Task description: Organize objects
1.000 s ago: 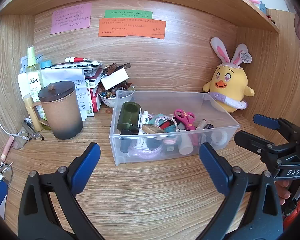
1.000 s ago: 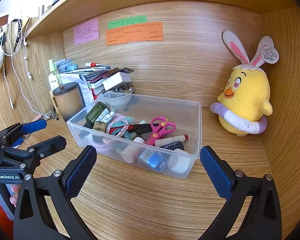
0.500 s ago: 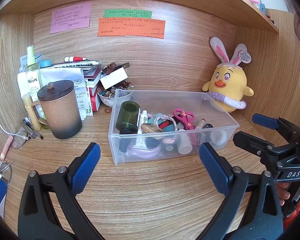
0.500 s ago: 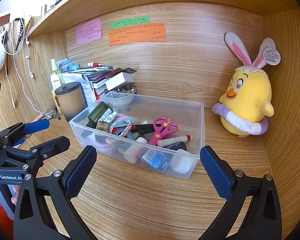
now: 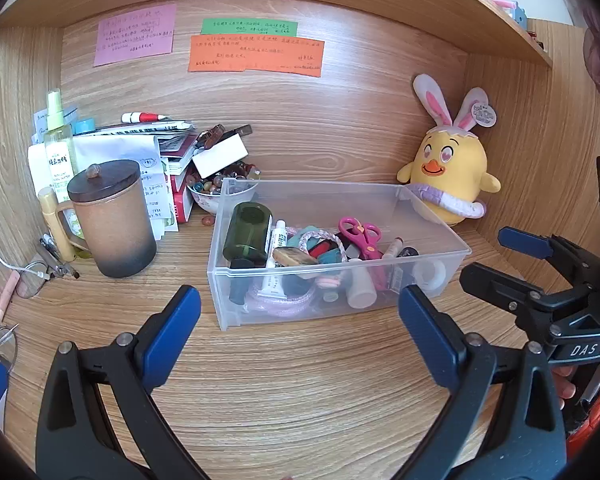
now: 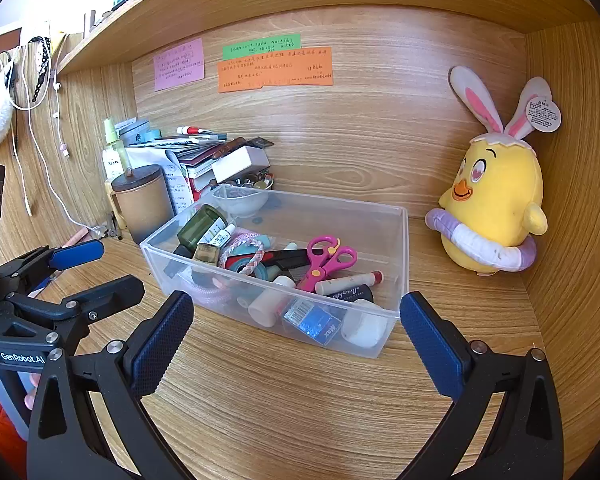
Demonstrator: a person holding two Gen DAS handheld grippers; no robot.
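Note:
A clear plastic bin (image 5: pixel 432 200) (image 6: pixel 400 240) stands mid-desk. It holds a dark green jar (image 5: pixel 247 232) (image 6: pixel 199 227), pink scissors (image 5: pixel 360 236) (image 6: pixel 327 260), a white tube (image 5: pixel 274 256), a lipstick (image 6: pixel 350 282), tape rolls and other small items. My left gripper (image 5: pixel 298 320) is open and empty in front of the bin; it also shows at the left of the right wrist view (image 6: pixel 100 268). My right gripper (image 6: pixel 296 326) is open and empty before the bin's near right corner, and shows at the right of the left wrist view (image 5: pixel 496 256).
A brown lidded mug (image 5: pixel 112 220) (image 6: pixel 142 200) stands left of the bin, with a spray bottle (image 5: pixel 60 148), stacked books and papers (image 5: pixel 152 148) and a bowl of beads (image 5: pixel 216 186) behind. A yellow plush chick (image 5: pixel 448 172) (image 6: pixel 496 208) sits at the right wall. Glasses (image 5: pixel 32 280) lie far left.
Both grippers have drifted back very slightly from the bin. Nothing on the desk has moved.

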